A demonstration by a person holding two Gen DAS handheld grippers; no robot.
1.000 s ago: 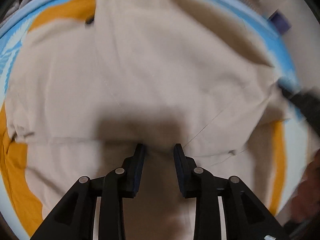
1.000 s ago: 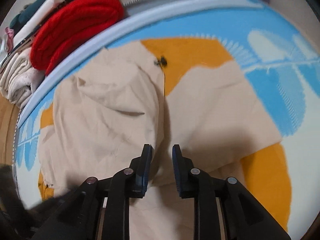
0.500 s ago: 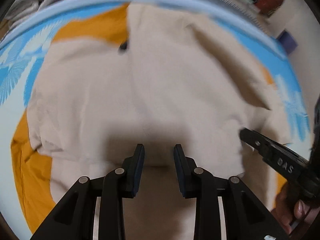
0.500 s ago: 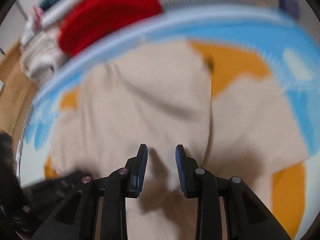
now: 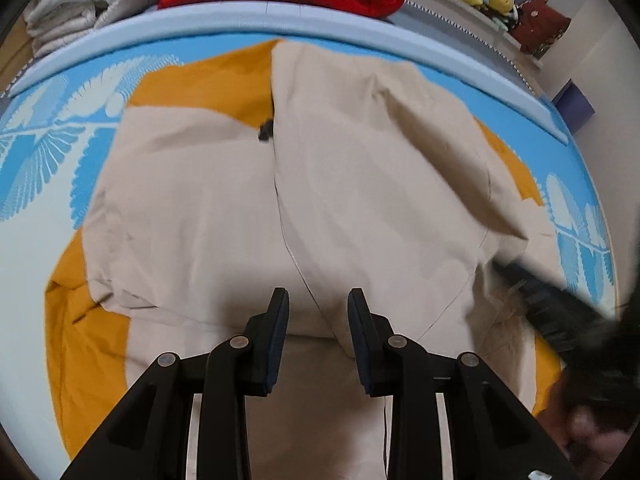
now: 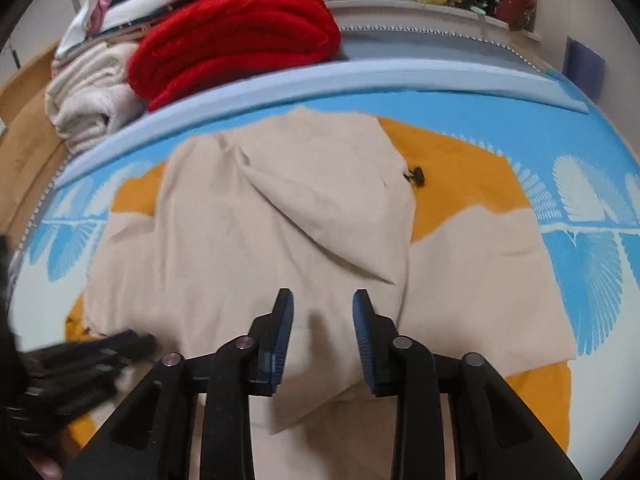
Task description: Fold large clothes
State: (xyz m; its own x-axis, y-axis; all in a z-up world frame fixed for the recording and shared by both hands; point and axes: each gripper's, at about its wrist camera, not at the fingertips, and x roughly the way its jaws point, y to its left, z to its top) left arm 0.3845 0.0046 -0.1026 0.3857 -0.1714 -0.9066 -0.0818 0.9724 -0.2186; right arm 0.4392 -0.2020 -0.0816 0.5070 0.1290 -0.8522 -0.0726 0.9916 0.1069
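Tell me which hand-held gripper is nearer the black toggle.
Hard to call, perhaps the left. The left hand-held gripper sits almost straight below the black toggle; the right hand-held gripper sits below-left of it.

Soft indoor light; fisheye-warped edges; motion blur at sides.

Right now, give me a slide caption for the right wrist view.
Right tool, jaws apart, above a half-folded beige garment with orange lining on a blue leaf-print mat.
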